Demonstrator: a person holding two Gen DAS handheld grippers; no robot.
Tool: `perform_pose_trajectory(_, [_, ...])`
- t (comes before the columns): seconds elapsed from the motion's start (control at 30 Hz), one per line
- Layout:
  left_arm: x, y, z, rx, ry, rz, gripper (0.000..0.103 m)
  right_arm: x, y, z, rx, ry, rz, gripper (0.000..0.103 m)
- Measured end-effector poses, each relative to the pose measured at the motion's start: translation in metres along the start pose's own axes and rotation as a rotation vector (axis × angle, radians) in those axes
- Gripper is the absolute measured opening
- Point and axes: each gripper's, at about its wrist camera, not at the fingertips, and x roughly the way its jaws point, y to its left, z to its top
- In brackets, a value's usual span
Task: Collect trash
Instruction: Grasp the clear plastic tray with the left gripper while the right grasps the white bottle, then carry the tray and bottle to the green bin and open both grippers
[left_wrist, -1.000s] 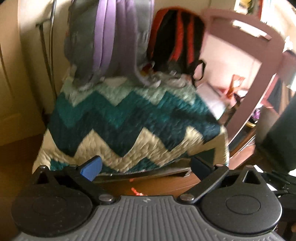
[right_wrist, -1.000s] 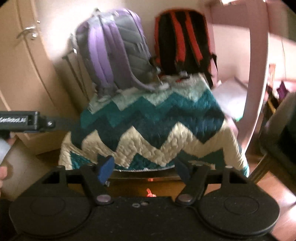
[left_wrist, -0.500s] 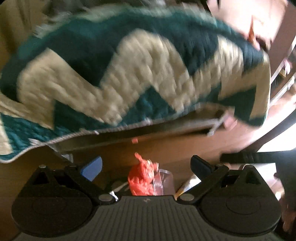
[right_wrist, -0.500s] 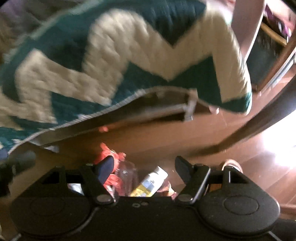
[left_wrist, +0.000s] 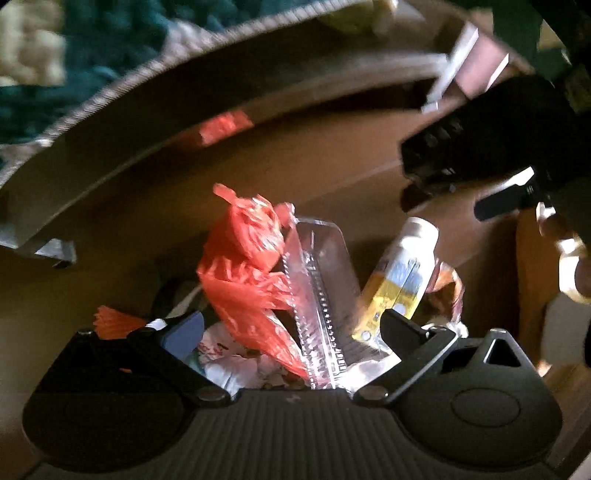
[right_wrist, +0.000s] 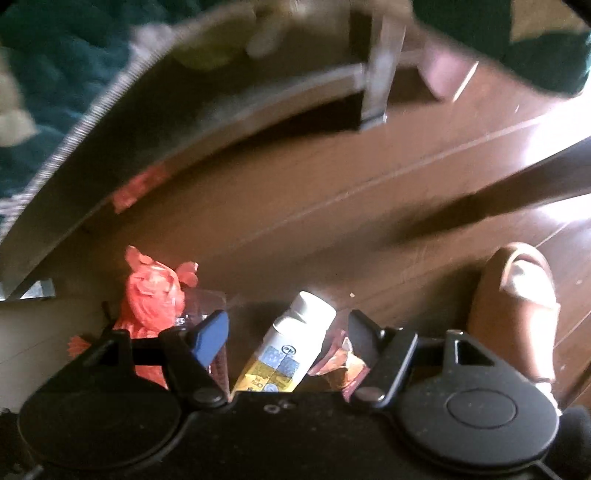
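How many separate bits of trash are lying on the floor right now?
At least 4: orange plastic bag, clear plastic tray beside it, white-capped bottle, crinkled wrapper by the bottle. More may lie hidden under the tools.

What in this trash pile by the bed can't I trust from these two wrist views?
- Left view: clear plastic container, lower end hidden behind the gripper body.
- Left view: pale wrappers under the red plastic bag, too blurred to identify.
- Right view: white-capped bottle, label unreadable, base cut off.
- Right view: crumpled wrapper, mostly hidden by the gripper finger.

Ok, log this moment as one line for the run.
left claw: open over orange bag | right claw: closing, carton between jaws, not gripped | trash on wooden floor
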Motion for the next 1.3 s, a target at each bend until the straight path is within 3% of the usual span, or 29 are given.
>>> perform_pose_trajectory(0.23, [0.037, -0.02, -0.001, 0.027, 0.083, 0.047, 0.102, 0.044, -0.007, 0.001, 0.053, 0.082, -0.01, 0.069])
perform_pose_trajectory(0.53, [0.064, -0.037, -0.014, 0.053, 0.145, 0.079, 0.101, 0.071, -0.011, -0.001, 0.101, 0.148, -0.002, 0.069])
perform_pose_trajectory(0.6, [0.07, -0.036, -0.014, 0.053, 0.153, 0.085, 0.096, 0.075, -0.01, -0.002, 0.104, 0.157, -0.008, 0.068])
perform_pose_trajectory(0.7, [0.074, -0.031, -0.012, 0.034, 0.157, 0.077, 0.093, 0.081, -0.009, -0.003, 0.096, 0.164, -0.012, 0.054])
perform_pose_trajectory(0.73, [0.074, -0.03, -0.011, 0.033, 0.157, 0.074, 0.093, 0.083, -0.008, -0.003, 0.101, 0.162, -0.013, 0.054])
perform_pose_trajectory(1.0, [0.067, -0.02, -0.01, -0.025, 0.168, -0.007, 0.055, 0.085, 0.0, 0.002, 0.084, 0.18, -0.026, 0.053])
perform_pose_trajectory(1.3, [0.057, 0.01, -0.01, -0.106, 0.176, -0.065, 0.044, 0.064, 0.018, 0.007, -0.047, 0.133, -0.045, 0.051])
